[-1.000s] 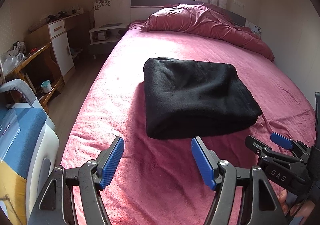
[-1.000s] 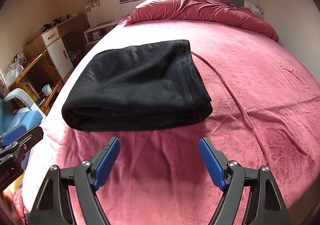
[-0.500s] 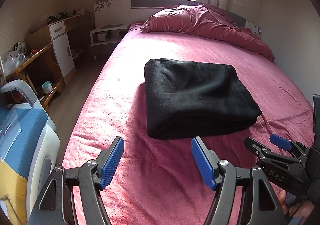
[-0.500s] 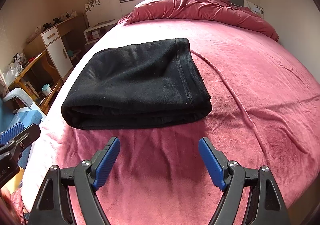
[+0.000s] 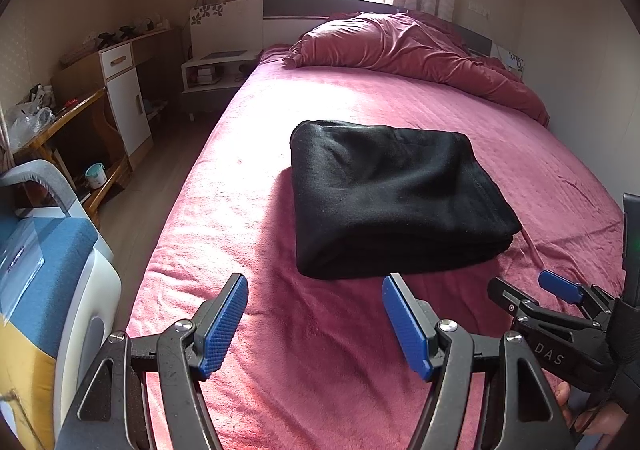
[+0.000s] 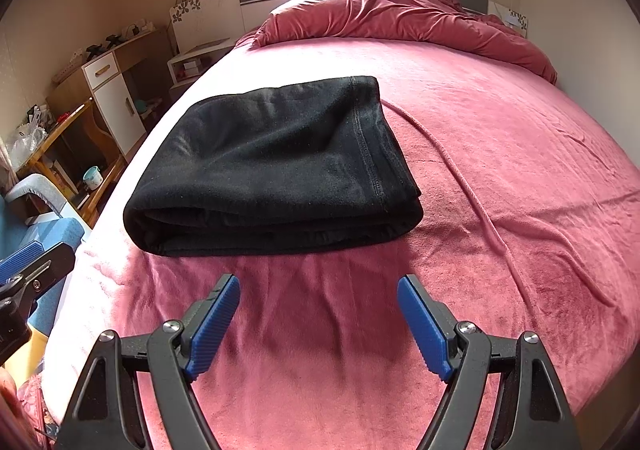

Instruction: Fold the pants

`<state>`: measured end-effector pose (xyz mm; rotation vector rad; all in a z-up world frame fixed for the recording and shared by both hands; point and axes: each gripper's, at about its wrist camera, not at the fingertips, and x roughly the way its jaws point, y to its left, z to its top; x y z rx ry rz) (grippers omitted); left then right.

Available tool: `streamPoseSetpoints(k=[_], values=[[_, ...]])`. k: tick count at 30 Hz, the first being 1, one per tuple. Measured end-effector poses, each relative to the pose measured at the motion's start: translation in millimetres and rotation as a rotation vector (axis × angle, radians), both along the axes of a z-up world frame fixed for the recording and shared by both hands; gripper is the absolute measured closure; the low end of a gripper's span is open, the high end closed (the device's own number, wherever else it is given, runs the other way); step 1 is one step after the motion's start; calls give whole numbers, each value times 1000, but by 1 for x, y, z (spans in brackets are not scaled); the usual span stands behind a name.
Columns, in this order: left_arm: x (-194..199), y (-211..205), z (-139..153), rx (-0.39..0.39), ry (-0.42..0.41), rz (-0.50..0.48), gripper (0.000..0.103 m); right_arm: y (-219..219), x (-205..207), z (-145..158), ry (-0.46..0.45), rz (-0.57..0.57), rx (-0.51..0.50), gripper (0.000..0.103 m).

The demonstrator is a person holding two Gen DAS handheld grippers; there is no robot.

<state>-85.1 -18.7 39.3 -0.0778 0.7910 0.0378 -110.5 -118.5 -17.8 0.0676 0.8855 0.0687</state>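
The left hand-held gripper (image 5: 315,324) is hovering over the near part of the pink plush bed cover (image 5: 256,186), its blue-padded jaws standing wide apart and holding nothing. Ahead of it, the black fleece pants (image 5: 394,196) are lying on the bed as a compact, multi-layered rectangular bundle, well apart from the crumpled maroon duvet (image 5: 412,50) at the head of the bed. The bundle is not touching either tool.

The right hand-held gripper (image 6: 319,324) is likewise hovering short of the pants (image 6: 272,166), jaws fully spread and empty. From this view the stitched hem is running along the bundle's right edge and the stacked fold layers are facing the camera.

Handling judgement: the fabric is appearing soft, thick and limp, light in weight, non-fragile and not slippery against the plush cover. A single-point grasp is likely to let the layers sag and slide open. Any further hold is best taken on the near stacked edge, pinching all layers together, one gripper toward each near corner. The folding is appearing essentially complete.

Containers: a small pale teal cup (image 5: 95,175) is standing on the low wooden shelf (image 5: 106,186) left of the bed; its contents cannot be determined. A white plastic bag (image 5: 26,122) is resting on the wooden side bench (image 5: 76,110) above it, contents likewise unclear.
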Motion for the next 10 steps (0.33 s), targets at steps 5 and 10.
streamPoseSetpoints(k=[5, 10], values=[[-2, -1, 2, 8, -18, 3, 32, -3, -1, -2, 4, -2, 1, 21], [-4, -2, 3, 16, -42, 6, 32, -8, 0, -4, 10, -5, 3, 21]])
